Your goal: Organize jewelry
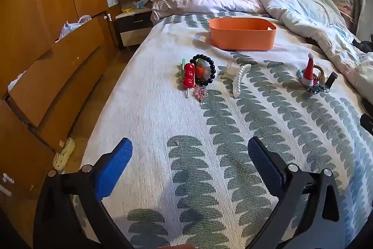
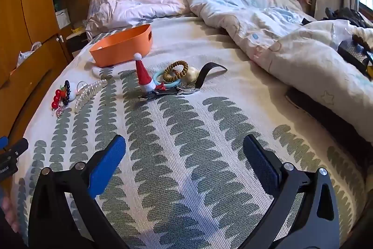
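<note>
While both grippers are hanging over the leaf-patterned bedspread (image 1: 151,123), the orange bin (image 1: 242,35) is sitting further up the bed, well apart from them and just short of the rumpled duvet (image 1: 291,6). Its inside is mostly hidden by the near wall in the left wrist view; the right wrist view is showing part of the orange interior, and nothing can be made out in it.

The left gripper (image 1: 190,153) is standing with its jaws wide, blue pads (image 1: 114,169) facing only bare cloth. The right gripper (image 2: 184,151) is likewise spreading its jaws wide, nothing between them.

All the jewelry is lying loose on the bedspread, outside the bin, in two clusters. Nearer the bed's left edge, a black bead bracelet (image 1: 205,70) is ringing a small orange and white piece, with a red bead stick (image 1: 188,78) touching its left side and a pink charm (image 1: 200,93) just below. Beside these a pearl hair claw (image 1: 240,79) is curving over the cloth.

Nearer the right gripper, a tiny Santa hat (image 2: 144,76) is standing upright, tilted a little, with a teal ring (image 2: 163,82) and a brown bead bracelet (image 2: 175,71) resting on it. A watch (image 2: 186,86) is lying just in front, its dark strap (image 2: 208,72) arching up behind.
</note>
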Demonstrator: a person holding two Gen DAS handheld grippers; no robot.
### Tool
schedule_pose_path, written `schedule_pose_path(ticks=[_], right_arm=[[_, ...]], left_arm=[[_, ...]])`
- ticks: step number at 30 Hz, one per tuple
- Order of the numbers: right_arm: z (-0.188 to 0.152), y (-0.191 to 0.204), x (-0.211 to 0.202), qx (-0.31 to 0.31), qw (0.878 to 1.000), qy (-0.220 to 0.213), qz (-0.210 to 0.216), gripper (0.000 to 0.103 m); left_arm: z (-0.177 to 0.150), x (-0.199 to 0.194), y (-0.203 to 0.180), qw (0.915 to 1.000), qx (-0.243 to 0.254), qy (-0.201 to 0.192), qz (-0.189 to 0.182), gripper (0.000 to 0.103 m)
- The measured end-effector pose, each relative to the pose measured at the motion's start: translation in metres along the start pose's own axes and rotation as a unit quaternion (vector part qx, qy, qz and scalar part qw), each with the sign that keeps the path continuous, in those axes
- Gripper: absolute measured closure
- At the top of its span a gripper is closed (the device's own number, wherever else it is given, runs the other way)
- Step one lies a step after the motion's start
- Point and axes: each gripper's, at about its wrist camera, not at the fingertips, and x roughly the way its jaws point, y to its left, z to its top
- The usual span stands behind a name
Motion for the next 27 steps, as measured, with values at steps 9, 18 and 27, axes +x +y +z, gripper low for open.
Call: schedule_pose_path(ticks=[9, 18, 27], right_arm=[[0.000, 0.003, 0.000, -0.001, 1.000, 0.008, -0.002, 0.003], [-0.002, 0.001, -0.002, -0.001, 1.000, 0.005, -0.001, 0.003], [0.003, 0.005, -0.005, -0.004, 1.000, 0.001, -0.002, 0.003]], left_arm=[[0.002, 0.005, -0.004, 0.9994, 0.028, -0.007, 0.017, 0.005], [-0.004, -0.005, -0.013, 0.9986, 0.032, -0.038, 0.017, 0.005], [-0.003, -0.005, -0.015, 0.9989, 0.030, -0.035, -0.008, 0.005]])
